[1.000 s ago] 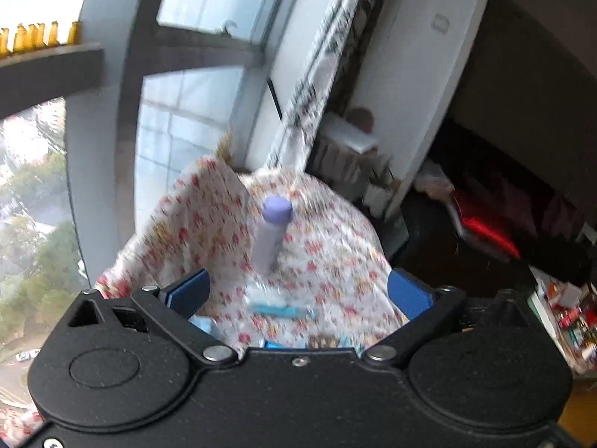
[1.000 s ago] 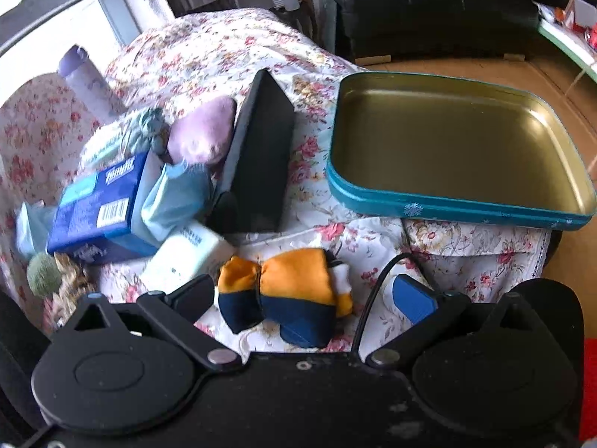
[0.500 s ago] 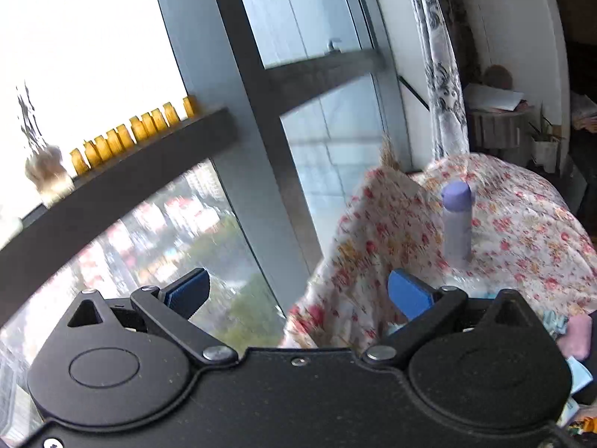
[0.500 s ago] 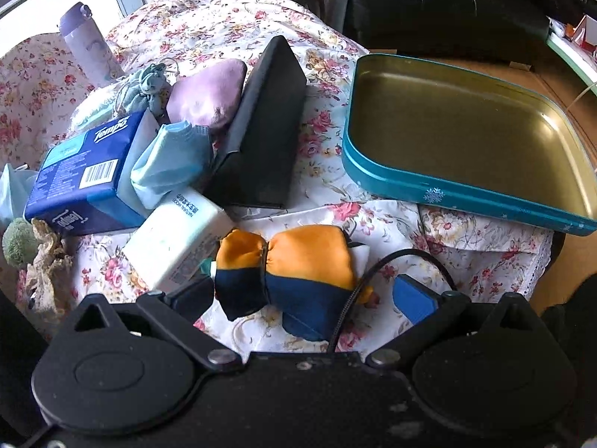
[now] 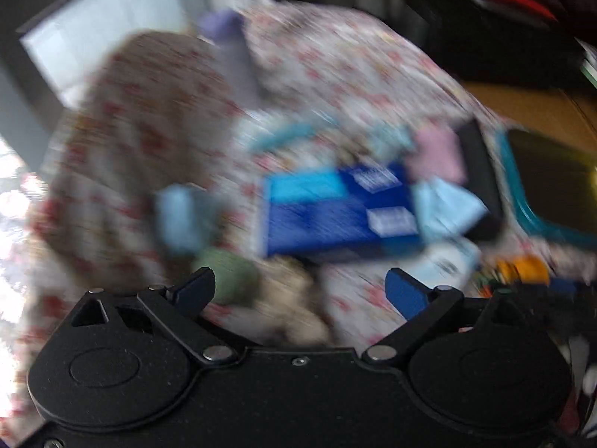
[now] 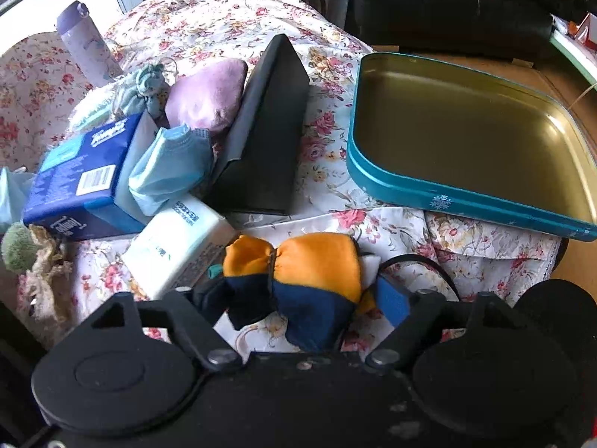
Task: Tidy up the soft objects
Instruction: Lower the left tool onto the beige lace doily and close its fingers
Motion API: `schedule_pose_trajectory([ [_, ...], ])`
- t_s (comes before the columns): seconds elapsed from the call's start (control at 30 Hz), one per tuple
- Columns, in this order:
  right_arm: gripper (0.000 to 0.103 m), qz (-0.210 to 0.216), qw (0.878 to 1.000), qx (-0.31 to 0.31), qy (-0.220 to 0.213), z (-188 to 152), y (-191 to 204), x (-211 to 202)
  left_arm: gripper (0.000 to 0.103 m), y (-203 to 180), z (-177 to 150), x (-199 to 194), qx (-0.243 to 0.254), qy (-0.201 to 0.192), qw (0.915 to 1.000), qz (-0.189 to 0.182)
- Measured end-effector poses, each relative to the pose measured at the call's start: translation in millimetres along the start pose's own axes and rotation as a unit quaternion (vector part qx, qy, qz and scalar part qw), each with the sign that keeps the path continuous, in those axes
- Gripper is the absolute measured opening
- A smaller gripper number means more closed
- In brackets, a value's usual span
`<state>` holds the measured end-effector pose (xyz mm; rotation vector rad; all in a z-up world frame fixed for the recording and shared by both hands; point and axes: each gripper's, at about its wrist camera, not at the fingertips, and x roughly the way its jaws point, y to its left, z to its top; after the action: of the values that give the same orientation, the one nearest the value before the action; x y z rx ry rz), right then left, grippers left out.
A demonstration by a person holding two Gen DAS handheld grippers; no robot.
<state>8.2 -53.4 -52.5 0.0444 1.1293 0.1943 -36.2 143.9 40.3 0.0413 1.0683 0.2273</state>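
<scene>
An orange and navy soft pouch [image 6: 298, 280] lies on the floral cloth between the fingers of my right gripper [image 6: 294, 298]. The jaws stand close around it; I cannot tell whether they press it. A teal tin tray [image 6: 440, 201] with a gold inside stands empty to the right. Further left lie a purple soft pouch [image 6: 207, 93], a light blue face mask [image 6: 171, 168], a teal cloth bundle [image 6: 143, 87] and a green plush ball [image 6: 16, 248]. My left gripper [image 5: 298, 291] is open and empty above the cloth, in a blurred view, near the green ball [image 5: 227, 276].
A blue tissue pack [image 6: 74, 183], a white tissue pack [image 6: 179, 242], a black case [image 6: 265, 130] and a purple bottle [image 6: 86, 44] stand on the floral cloth [image 6: 231, 18]. The blue pack [image 5: 335, 212] and tray [image 5: 522, 201] also show in the left wrist view. A black sofa [image 6: 447, 11] lies behind.
My left gripper has swung from the window down toward the cloth and objects. My right gripper has moved forward and narrowed around the orange and navy pouch.
</scene>
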Motion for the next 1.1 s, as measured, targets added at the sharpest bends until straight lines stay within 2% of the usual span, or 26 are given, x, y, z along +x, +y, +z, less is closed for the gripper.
schedule_pose_trajectory([
  [0.13,0.07,0.008,1.0,0.014,-0.006,2,-10,-10,0.092,-17,-6,22,0.003,0.032,0.9987,-0.041],
  [0.23,0.068,0.016,1.0,0.021,-0.007,4,-14,-14,0.092,-11,-5,29,-0.008,0.028,0.9992,-0.029],
  [0.33,0.067,0.014,1.0,0.015,-0.005,5,-13,-12,0.092,19,3,28,-0.063,0.014,0.9978,-0.014],
  [0.43,0.067,0.01,1.0,0.008,-0.004,6,-9,-9,0.092,63,14,28,-0.143,0.012,0.9896,-0.017],
  [0.53,0.067,0.003,1.0,0.0,-0.008,8,-6,-8,0.091,95,22,28,-0.179,0.022,0.9833,0.029],
  [0.63,0.068,0.003,1.0,0.001,-0.004,9,-6,-6,0.091,123,22,4,-0.2,-0.001,0.9766,0.08],
  [0.77,0.068,0.007,1.0,0.002,0.003,11,-8,-4,0.091,157,18,-45,-0.24,-0.039,0.959,0.145],
  [0.83,0.069,0.01,1.0,0.002,0.007,11,-8,-4,0.091,168,15,-70,-0.251,-0.058,0.9469,0.192],
  [1.0,0.07,0.016,1.0,-0.012,0.012,12,-8,-2,0.091,177,8,-127,-0.257,-0.103,0.9022,0.331],
  [1.07,0.07,0.019,1.0,-0.017,0.013,12,-7,-1,0.092,179,6,-137,-0.251,-0.109,0.8842,0.379],
  [1.1,0.07,0.022,0.999,-0.019,0.015,11,-7,0,0.092,179,5,-138,-0.24,-0.103,0.8717,0.415],
])
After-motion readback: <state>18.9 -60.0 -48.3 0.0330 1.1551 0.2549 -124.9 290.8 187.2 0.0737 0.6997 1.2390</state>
